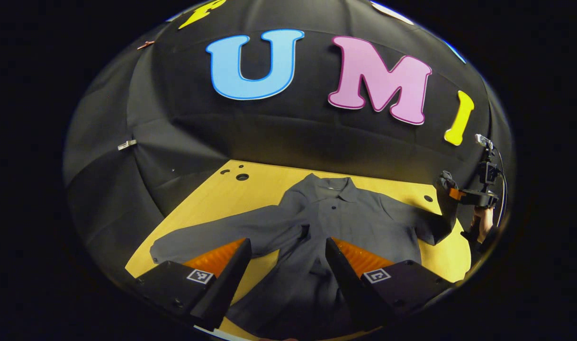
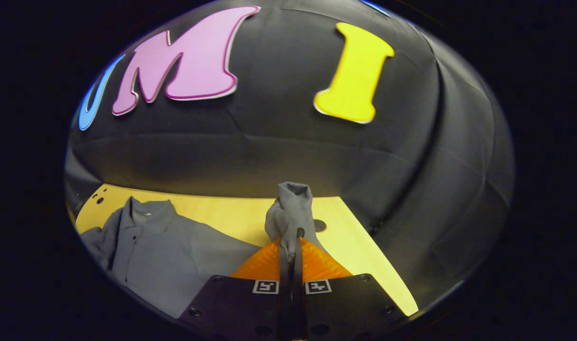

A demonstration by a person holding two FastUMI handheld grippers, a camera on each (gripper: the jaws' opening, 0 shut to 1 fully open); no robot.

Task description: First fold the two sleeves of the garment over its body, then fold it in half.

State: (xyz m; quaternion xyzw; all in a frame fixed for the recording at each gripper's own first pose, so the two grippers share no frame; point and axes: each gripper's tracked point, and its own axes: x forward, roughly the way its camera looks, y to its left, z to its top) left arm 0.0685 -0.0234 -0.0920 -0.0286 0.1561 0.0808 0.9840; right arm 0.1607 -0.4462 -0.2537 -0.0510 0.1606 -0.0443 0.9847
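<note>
The shirt lies front-up on the counter, collar toward the wall, left sleeve spread flat. The right gripper has its jaws pinched on the right sleeve's cuff, lifted; the left gripper hovers over the body, jaws wide. No fold looks complete: both sleeves and the halving remain.

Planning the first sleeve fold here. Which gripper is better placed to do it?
The right gripper. It is shut on a sleeve cuff, lifted off the table. The left gripper hangs open above the shirt, holding nothing, its sleeve lying flat.
</note>
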